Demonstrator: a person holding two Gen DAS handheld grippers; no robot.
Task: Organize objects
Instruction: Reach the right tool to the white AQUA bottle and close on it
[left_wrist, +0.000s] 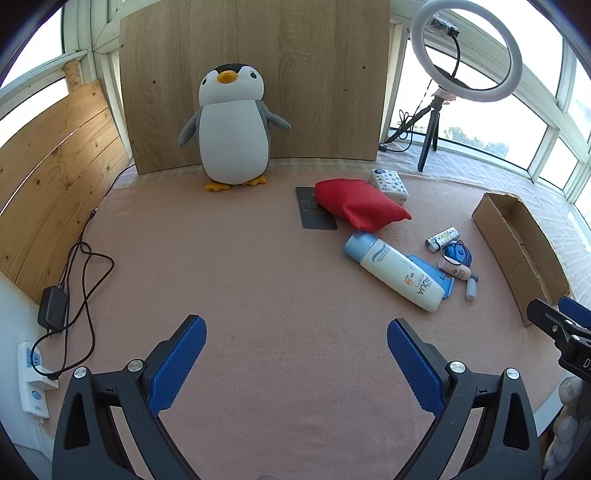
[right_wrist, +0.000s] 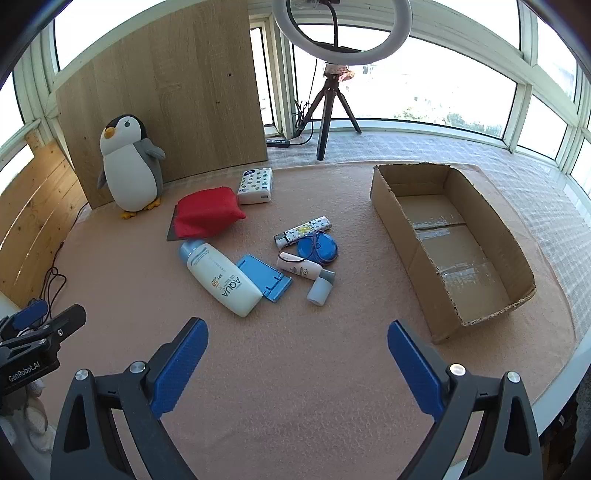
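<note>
I'm looking down the left gripper (left_wrist: 296, 365) now, blue pads spread wide with only bare pink tabletop (left_wrist: 258, 280) between them, nothing pinched. Over in the right wrist view the right gripper (right_wrist: 297, 365) is just as wide apart, empty too, hovering over open cloth at the bottom of the frame. The clutter sits mid-frame in that view: the white sunscreen bottle (right_wrist: 221, 278) lies on its side left of centre, its lower end overlapping the blue phone stand (right_wrist: 264, 278) just beside it. To the right of those, a small white tube (right_wrist: 299, 266) lies against a grey-capped little bottle (right_wrist: 320, 286), with a round blue disc (right_wrist: 317, 248) and a patterned lighter-shaped stick (right_wrist: 303, 229) right above them. Further up and left, the red pouch (right_wrist: 207, 216) rests on a dark card, and the patterned tissue pack (right_wrist: 255, 185) sits at its upper right corner, touching or nearly so; I can't tell which. The plush penguin (right_wrist: 131, 170) stands upright at the left against the wooden board (right_wrist: 162, 96). The open cardboard box (right_wrist: 476, 317) takes up the right side, well apart from the pile, with nothing inside but tape on its floor. The ring light (right_wrist: 341, 33) on its tripod stands top centre by the windows. At the far left edge I catch the other gripper's black body.
</note>
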